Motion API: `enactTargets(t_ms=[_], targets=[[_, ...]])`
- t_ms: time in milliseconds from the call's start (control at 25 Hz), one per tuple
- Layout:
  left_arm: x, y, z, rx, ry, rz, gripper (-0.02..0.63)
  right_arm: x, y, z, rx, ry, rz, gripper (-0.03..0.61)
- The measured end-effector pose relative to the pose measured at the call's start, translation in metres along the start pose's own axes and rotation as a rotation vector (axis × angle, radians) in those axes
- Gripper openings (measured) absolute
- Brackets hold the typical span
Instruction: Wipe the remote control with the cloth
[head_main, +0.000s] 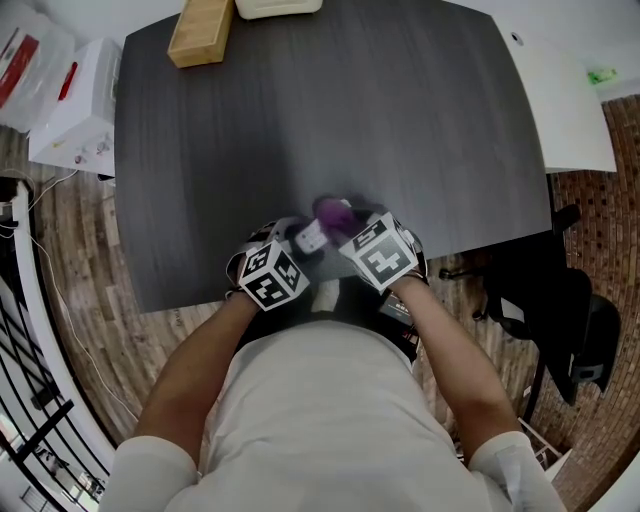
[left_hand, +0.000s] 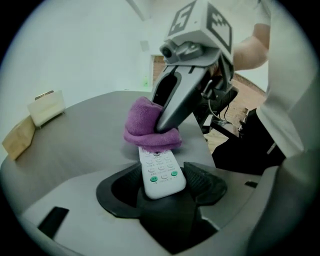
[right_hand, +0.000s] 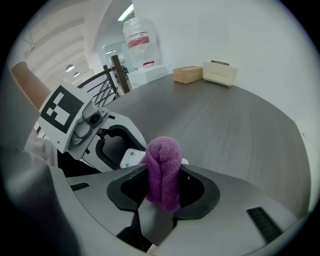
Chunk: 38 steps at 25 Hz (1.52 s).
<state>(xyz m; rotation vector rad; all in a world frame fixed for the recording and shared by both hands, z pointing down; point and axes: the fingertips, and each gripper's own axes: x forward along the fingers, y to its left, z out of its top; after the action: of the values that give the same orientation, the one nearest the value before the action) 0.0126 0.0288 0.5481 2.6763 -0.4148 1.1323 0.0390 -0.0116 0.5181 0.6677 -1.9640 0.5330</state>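
Wiping looks just begun: purple fuzzy cloth (left_hand: 149, 125), bunched, pinched tight in right gripper (right_hand: 164, 189), presses on far end of white plastic remote control (left_hand: 160, 176). Left gripper (left_hand: 163, 186) jaws clamp remote's near end, above near edge of dark wooden table (head_main: 350, 120). Green-button end probably not wiped yet. Remote looks clean, no marks seen.

table: dark grey wood-grain tabletop (head_main: 400, 120) before me | its far edge: tan rectangular block (head_main: 202, 32) just beside cream flat box (head_main: 278, 7) | my right: white table (head_main: 565, 100), black office chair (head_main: 560, 310) | my left: white box (head_main: 75, 110)
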Motion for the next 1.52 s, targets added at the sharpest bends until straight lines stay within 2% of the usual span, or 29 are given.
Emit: enactTargets(t_ms=[400,640,840,1040,1120,1200,1320,1400,1520], targets=[[0.000,0.002,-0.001,-0.006,-0.003,0.001,0.260,-0.005,-0.026,-0.005,0.022,0.000,-0.071,0.149],[0.001,0.000,0.000,-0.006,-0.003,0.002,0.259,-0.009,-0.037,-0.011,-0.054,0.036,-0.175,0.149],[0.000,0.001,0.000,-0.008,-0.004,0.001,0.259,-0.012,-0.050,-0.013,-0.047,0.048,-0.228,0.149],[0.001,0.002,0.000,-0.006,-0.007,0.001,0.259,-0.021,-0.080,-0.029,-0.033,0.104,-0.360,0.149],[0.000,0.002,0.000,-0.002,-0.009,0.002,0.259,-0.029,-0.082,-0.028,-0.032,0.092,-0.371,0.149],[0.000,0.002,0.000,0.001,-0.010,0.004,0.259,-0.034,-0.067,-0.014,-0.084,0.045,-0.336,0.149],[0.000,0.001,0.001,0.002,-0.012,0.004,0.259,-0.034,-0.017,0.009,-0.263,-0.016,-0.215,0.149],[0.000,0.001,0.001,0.004,-0.013,0.005,0.259,-0.027,0.019,0.014,-0.403,-0.013,-0.136,0.149],[0.001,0.001,0.001,0.007,-0.015,0.009,0.259,-0.012,0.049,0.011,-0.556,0.032,-0.084,0.149]])
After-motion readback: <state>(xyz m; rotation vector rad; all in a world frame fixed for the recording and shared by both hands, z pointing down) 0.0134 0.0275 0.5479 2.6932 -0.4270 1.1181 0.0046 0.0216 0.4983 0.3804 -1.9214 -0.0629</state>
